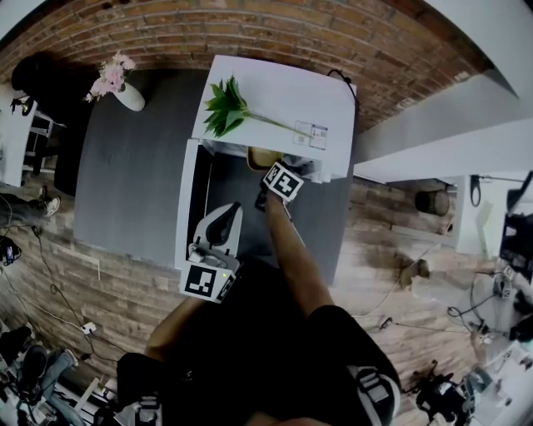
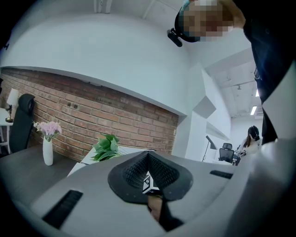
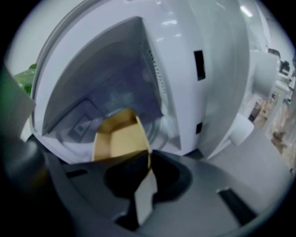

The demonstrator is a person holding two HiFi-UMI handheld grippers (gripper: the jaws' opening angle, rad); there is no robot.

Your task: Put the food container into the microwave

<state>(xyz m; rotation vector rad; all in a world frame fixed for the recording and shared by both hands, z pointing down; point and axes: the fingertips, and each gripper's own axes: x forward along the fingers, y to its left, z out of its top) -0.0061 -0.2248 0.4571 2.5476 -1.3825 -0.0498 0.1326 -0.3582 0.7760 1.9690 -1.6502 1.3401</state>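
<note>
The white microwave (image 1: 283,91) stands on a grey table (image 1: 125,183) with its door (image 1: 187,200) swung open to the left. A tan open food container (image 3: 120,136) is at the mouth of the cavity (image 3: 106,78), half inside, with my right gripper (image 3: 149,159) shut on its near rim. The head view shows the container (image 1: 262,156) just under the microwave's front edge, the right gripper (image 1: 271,179) right behind it. My left gripper (image 1: 218,229) hangs beside the open door, its jaws together and holding nothing, pointing up over the microwave (image 2: 92,155).
A green plant (image 1: 225,106) lies on top of the microwave. A white vase with pink flowers (image 1: 125,91) stands at the table's far left, near the brick wall (image 1: 250,25). A black chair (image 1: 37,79) sits beyond the table's left end.
</note>
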